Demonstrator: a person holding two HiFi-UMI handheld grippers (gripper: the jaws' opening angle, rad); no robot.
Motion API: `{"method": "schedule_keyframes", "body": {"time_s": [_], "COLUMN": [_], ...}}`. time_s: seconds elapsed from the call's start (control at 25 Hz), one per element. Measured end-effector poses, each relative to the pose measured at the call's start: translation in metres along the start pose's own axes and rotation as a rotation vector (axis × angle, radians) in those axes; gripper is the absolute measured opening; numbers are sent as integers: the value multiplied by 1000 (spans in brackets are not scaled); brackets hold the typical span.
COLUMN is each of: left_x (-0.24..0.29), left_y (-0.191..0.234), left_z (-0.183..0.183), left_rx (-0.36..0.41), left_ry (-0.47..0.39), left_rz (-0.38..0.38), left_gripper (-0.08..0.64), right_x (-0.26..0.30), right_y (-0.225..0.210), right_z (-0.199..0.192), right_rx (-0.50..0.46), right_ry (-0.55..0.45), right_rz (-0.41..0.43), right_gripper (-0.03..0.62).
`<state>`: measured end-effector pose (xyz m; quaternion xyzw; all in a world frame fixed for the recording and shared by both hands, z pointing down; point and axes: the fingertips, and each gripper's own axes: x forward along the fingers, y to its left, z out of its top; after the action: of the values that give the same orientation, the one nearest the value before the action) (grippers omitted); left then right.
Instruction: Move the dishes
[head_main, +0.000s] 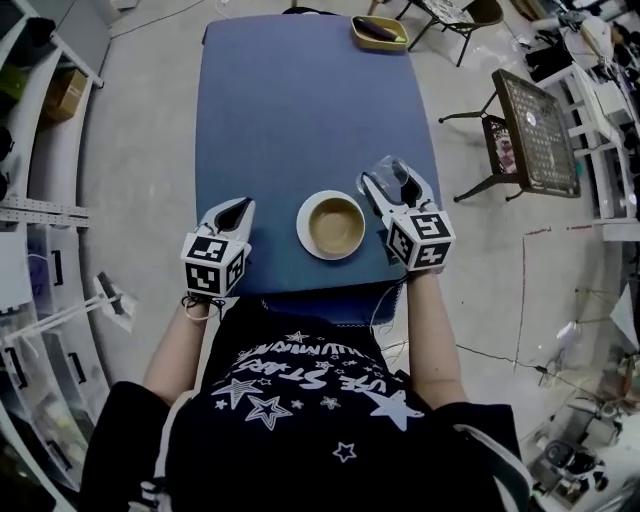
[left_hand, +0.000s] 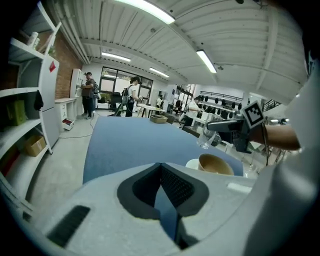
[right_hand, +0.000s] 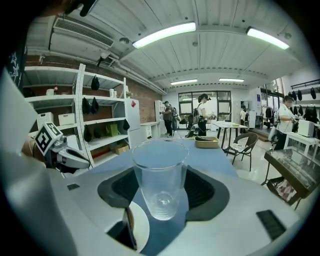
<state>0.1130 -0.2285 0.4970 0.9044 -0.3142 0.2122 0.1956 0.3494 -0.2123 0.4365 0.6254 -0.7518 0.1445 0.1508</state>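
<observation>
Head view — right hand-held gripper (head_main: 397, 186) holds one glass (head_main: 386, 167); one bowl (head_main: 334, 226).

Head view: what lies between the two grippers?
A tan bowl on a white plate, between left gripper and right gripper, seen in the head view.

Cam layout: one overhead, two low.
Head view looks steeply down on the blue table (head_main: 300, 120); both gripper views sit low at its near edge, facing the far end. All share table and yellow tray (head_main: 380, 33); head and left also the bowl (head_main: 333, 224).
</observation>
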Motion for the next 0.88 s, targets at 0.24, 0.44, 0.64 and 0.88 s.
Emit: {"method": "schedule_keyframes", "body": {"time_s": [0.24,0.44,0.64,0.88], "left_x": [-7,-5,-5,-10], "left_y": [4,-1,-6,-4], "left_z": [-9,-11,-12,-10], "left_rx": [-40,-43,-36,-25], "left_ry": [4,8,14,6], "left_rz": [94,118,118,117], "left_gripper": [18,18,18,18], "right_x": [28,39,45,45], "right_y": [-17,-19,-15,-11], "right_z": [-24,-38,-43,-44], "right_rx": [15,6,-15,-38], "right_ry": [23,50,49,51], "right_rz": [39,69,80,56], "right_gripper": [279,279,279,280]}}
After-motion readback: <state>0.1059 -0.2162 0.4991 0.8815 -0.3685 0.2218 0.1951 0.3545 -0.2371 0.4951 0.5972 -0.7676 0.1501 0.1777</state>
